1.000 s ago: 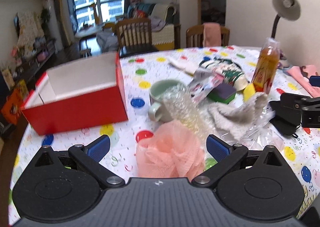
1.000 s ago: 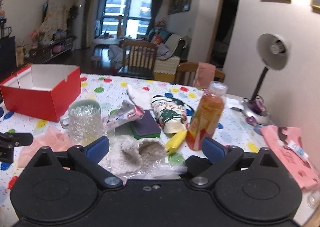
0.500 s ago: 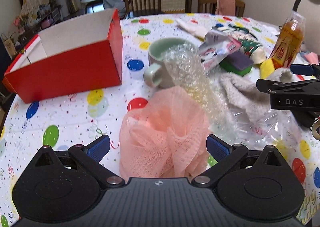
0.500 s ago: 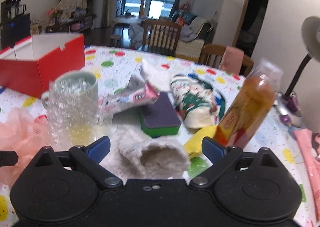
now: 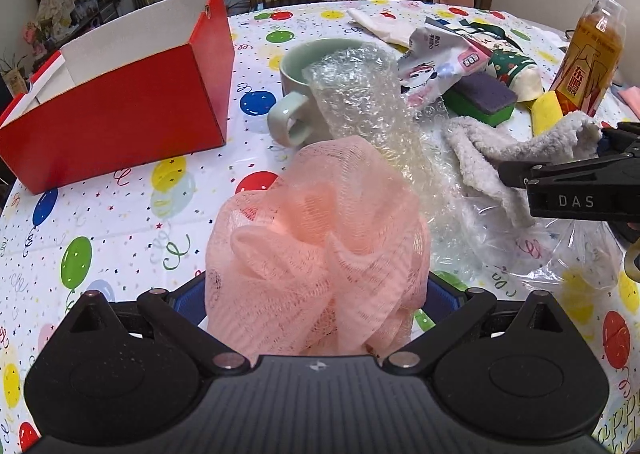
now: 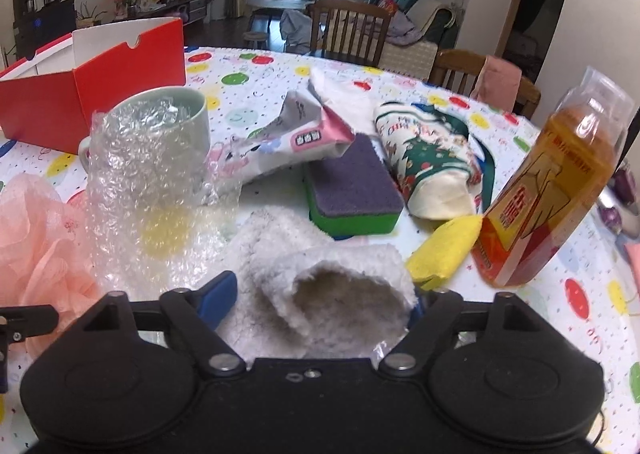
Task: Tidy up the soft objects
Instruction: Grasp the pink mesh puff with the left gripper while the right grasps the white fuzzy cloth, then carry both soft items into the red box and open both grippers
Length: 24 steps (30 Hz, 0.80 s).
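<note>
Pink mesh sponge [image 5: 316, 254] now sitting between the left hand-held gripper [image 5: 316, 302] pads, contact unclear; right hand-held gripper [image 6: 320, 294], lowered, is closing around the fuzzy grey sock [image 6: 320, 274], both grasps starting.

Soft indoor daylight, fisheye-bent edges, slight blur on the right view.

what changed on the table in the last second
Both grippers came down and in: the left gripper now straddles the pink pouf, the right gripper is closing around the fuzzy sock. Red box, mug, sponge and bottle stayed put.
</note>
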Tool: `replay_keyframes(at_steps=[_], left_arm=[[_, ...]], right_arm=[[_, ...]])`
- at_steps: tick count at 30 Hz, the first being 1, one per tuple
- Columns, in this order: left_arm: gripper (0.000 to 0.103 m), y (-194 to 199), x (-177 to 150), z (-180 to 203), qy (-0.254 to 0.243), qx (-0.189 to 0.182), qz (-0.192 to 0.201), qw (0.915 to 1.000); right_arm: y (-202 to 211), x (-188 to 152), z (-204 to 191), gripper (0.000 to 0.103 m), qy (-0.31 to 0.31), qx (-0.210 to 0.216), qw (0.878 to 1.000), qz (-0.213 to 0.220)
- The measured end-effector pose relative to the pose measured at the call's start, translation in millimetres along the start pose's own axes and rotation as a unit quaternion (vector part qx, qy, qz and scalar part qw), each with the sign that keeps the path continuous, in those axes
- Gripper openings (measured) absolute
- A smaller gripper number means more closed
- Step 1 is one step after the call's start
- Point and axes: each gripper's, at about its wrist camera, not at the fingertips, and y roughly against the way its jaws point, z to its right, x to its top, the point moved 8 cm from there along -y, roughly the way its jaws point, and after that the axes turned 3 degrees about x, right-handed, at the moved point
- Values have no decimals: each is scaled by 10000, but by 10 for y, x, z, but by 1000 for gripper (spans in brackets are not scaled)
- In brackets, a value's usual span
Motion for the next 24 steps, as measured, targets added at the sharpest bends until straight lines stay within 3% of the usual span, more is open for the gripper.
replay_keyframes(at_steps=[5,10,15,18,24], left_arm=[[96,-7,27,1,61,-25,14,10000],[73,-10,49,-23,175,-105,-7,9998],[51,23,104,-34,183,-108,86,9997],[44,50,149,-50,188,-76,129,9997],[42,137,213,-173,283,93,239,9993]], right_arm=[[-4,-22,13,68,59,-30,9999,-81],[28,-4,25,50,36,61,9999,-85],[85,28,47,39,11,81,10000,-25],[134,53,46,34,24,99,9999,57],[266,135,74,29,-89,116,9996,250]])
